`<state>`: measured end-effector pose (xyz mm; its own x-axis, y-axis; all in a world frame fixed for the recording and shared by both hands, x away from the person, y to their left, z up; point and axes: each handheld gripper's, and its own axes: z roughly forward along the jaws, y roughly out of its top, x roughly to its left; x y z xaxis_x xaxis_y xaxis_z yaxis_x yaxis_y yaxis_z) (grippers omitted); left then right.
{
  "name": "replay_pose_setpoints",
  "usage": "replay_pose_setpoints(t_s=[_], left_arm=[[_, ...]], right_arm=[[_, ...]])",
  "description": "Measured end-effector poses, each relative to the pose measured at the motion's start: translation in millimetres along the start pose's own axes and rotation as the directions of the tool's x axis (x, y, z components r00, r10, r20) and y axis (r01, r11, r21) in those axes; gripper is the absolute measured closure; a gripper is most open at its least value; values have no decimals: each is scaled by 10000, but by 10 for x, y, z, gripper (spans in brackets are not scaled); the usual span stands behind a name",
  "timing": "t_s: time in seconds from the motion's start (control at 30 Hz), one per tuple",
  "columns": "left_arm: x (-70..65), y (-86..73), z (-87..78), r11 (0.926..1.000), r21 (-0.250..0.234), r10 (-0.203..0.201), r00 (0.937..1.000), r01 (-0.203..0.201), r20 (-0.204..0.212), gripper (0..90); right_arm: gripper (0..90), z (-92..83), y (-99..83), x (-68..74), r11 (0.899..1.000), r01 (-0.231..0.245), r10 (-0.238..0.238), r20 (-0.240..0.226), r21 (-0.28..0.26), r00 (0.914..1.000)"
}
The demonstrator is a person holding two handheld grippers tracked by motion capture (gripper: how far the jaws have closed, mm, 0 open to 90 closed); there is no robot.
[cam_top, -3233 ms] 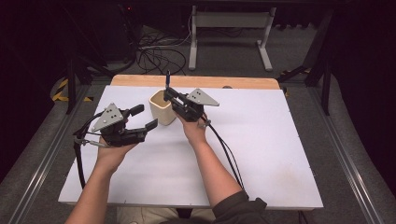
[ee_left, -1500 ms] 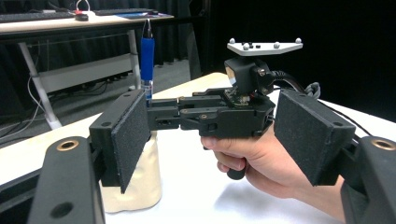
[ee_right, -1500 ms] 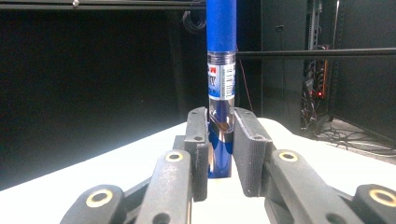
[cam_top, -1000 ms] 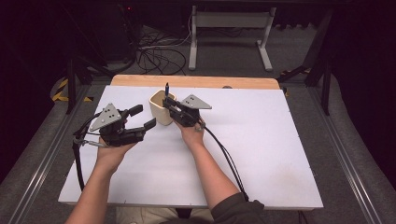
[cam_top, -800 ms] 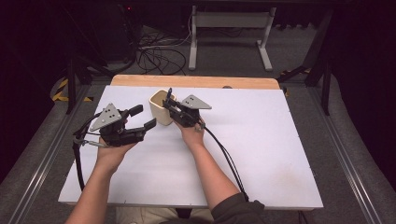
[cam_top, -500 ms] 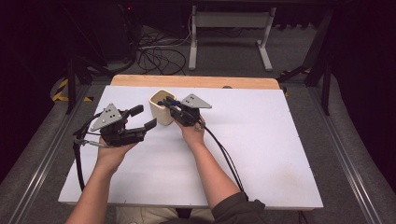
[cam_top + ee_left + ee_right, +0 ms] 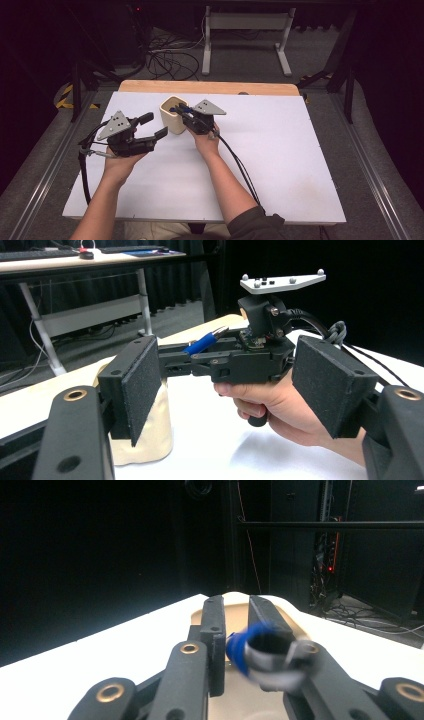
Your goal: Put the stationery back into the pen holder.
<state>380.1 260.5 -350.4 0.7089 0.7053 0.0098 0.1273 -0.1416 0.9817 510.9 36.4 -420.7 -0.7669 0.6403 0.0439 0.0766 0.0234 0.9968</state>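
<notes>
hidden: pen (image 7: 260, 652) is blurring, tip unclear | count: one pen, one cup (image 7: 174, 114) | right gripper (image 7: 184, 111) is clamping pen over cup | left gripper (image 7: 152, 126) is gaping beside cup

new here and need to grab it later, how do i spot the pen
Start at the white table and find the cream cup near its far edge. The right gripper is shut on the pen over the cup's rim. It is the one blue thing there, slim with a dark pointed tip.
</notes>
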Motion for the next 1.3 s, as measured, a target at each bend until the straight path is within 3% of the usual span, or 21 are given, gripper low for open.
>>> replay_pose_setpoints(t_s=[0.6, 1.3], left_arm=[[2, -2, 0, 10000, -22, 0, 10000, 0, -5, 287], [3, -12, 8, 10000, 7, -81, 10000, 81, -28, 275]], right_arm=[[715, 17, -7, 12, 9998, -76, 76, -44, 158, 10000], [532, -201, 121, -59, 10000, -58, 58, -190, 9, 9998]])
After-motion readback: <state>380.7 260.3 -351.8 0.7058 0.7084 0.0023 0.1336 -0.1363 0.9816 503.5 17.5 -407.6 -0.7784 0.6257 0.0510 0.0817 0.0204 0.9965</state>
